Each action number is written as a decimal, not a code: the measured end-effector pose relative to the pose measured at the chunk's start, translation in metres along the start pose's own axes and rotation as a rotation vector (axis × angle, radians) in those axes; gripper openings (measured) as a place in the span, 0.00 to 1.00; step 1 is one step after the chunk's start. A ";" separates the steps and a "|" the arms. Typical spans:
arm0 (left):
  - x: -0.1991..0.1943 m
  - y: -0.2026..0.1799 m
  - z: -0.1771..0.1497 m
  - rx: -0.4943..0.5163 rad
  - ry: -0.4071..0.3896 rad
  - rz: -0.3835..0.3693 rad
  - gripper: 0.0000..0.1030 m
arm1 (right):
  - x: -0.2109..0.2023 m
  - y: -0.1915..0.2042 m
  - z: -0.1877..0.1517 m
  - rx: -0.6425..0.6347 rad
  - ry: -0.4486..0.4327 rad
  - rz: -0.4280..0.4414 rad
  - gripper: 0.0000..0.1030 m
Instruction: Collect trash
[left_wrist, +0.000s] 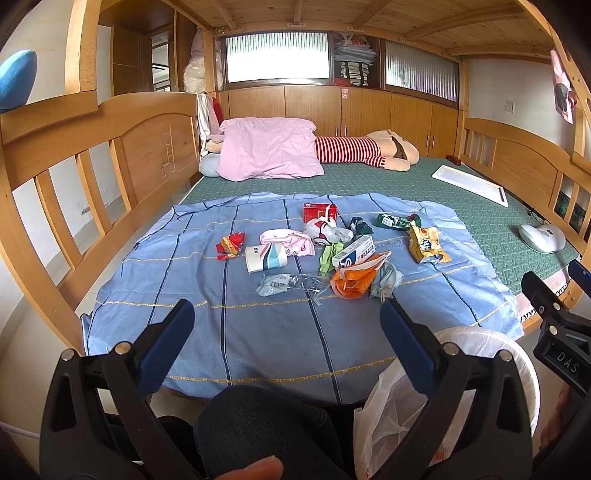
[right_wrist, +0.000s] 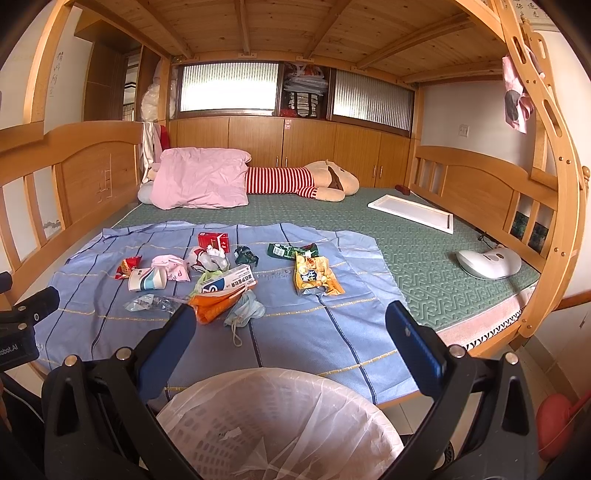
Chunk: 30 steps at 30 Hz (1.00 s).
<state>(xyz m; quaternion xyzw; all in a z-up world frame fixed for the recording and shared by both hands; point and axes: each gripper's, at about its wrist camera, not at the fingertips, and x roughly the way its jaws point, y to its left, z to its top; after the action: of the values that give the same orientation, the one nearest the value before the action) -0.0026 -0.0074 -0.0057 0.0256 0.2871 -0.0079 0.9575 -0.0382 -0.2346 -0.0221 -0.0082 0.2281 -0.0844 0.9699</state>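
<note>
Several pieces of trash lie on a blue sheet (left_wrist: 258, 332) on the bed: a red box (left_wrist: 320, 212), a paper cup (left_wrist: 266, 257), an orange bag (left_wrist: 352, 280), a yellow snack bag (left_wrist: 426, 243), a clear wrapper (left_wrist: 288, 283) and a face mask (right_wrist: 243, 312). My left gripper (left_wrist: 286, 317) is open and empty, held above the sheet's near part. My right gripper (right_wrist: 290, 328) is open and empty above a white bin (right_wrist: 280, 424) lined with a clear bag. The bin also shows in the left wrist view (left_wrist: 517, 354).
A pink pillow (left_wrist: 267, 147) and a striped plush toy (left_wrist: 369, 149) lie at the far end of the bed. A white tray (left_wrist: 471, 181) and a white device (left_wrist: 541, 237) lie on the green mattress at right. Wooden rails (left_wrist: 74, 177) frame the bed.
</note>
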 end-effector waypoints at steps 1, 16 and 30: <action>0.001 0.000 -0.001 0.001 0.001 0.000 0.97 | 0.001 0.000 0.000 -0.001 0.001 0.000 0.97; 0.001 -0.003 -0.006 0.002 0.006 -0.002 0.97 | 0.001 0.000 -0.001 0.002 0.011 0.004 0.97; 0.001 -0.003 -0.006 0.001 0.009 -0.002 0.97 | 0.004 0.000 -0.005 0.003 0.021 0.005 0.97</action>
<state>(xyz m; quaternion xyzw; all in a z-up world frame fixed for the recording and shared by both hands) -0.0052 -0.0100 -0.0117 0.0257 0.2912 -0.0088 0.9563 -0.0366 -0.2349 -0.0281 -0.0051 0.2381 -0.0826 0.9677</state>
